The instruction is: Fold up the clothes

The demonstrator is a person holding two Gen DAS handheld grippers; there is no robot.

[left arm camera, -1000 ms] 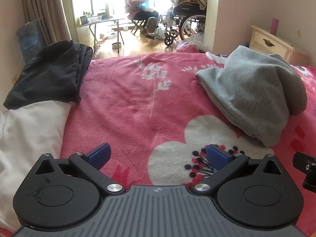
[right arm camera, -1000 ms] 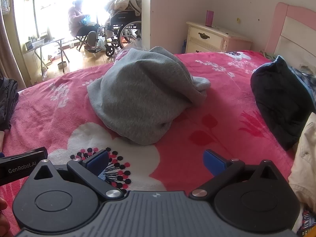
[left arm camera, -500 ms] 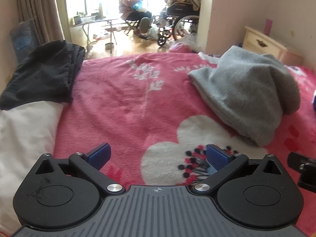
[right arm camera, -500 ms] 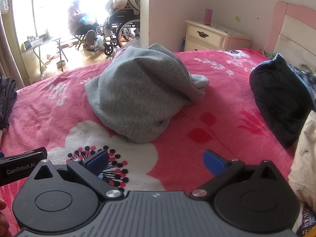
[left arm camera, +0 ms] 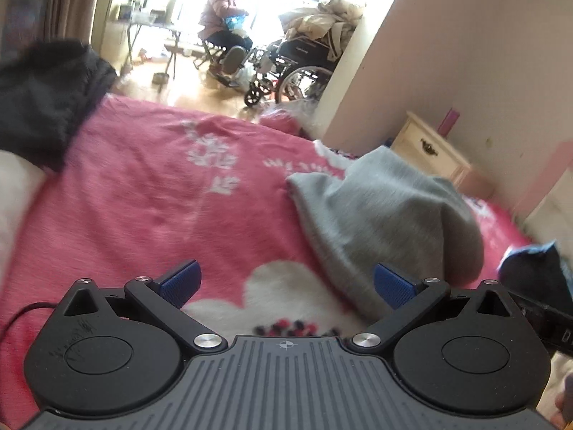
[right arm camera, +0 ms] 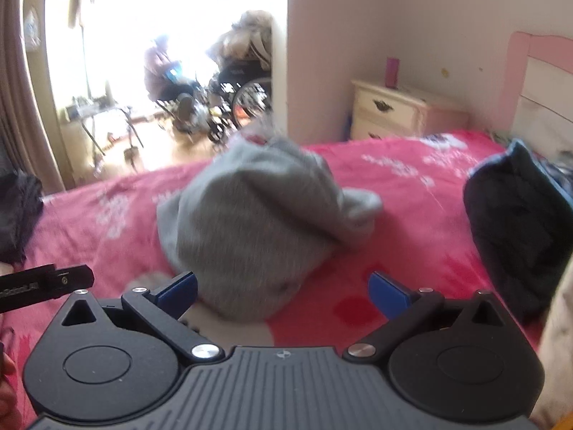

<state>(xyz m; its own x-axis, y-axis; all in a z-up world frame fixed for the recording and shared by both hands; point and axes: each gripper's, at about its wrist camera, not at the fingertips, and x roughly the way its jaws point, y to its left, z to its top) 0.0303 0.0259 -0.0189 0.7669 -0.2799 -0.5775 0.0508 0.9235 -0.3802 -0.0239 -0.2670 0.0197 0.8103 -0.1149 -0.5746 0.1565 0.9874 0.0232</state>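
Your bed [left arm camera: 150, 211] fills both views, its pink blanket printed with white flowers, and the grey garment [left arm camera: 386, 215] lies crumpled in a heap on it — right of centre in the left view, dead ahead in the right view [right arm camera: 258, 229]. A black garment [left arm camera: 46, 104] sits at the bed's far left edge, over something white. Another dark bundle [right arm camera: 519, 222] lies to the right near the pink headboard [right arm camera: 540, 79], well apart from the grey heap. Beyond the bed a wheelchair [left arm camera: 297, 71] piled with bedding stands in the bright doorway area, with a seated person [left arm camera: 225, 25] behind it, and a cream nightstand [right arm camera: 401, 111] stands against the wall. Your left gripper [left arm camera: 286, 285] hovers over the blanket with its blue pads [left arm camera: 181, 283] spread wide and nothing between them; the heap's near edge is just beside the right-hand pad. Your right gripper [right arm camera: 283, 292] is spread just as wide and empty too — the heap's near edge sits between its fingers, though both views are blurred and you cannot tell whether either pad touches the cloth.
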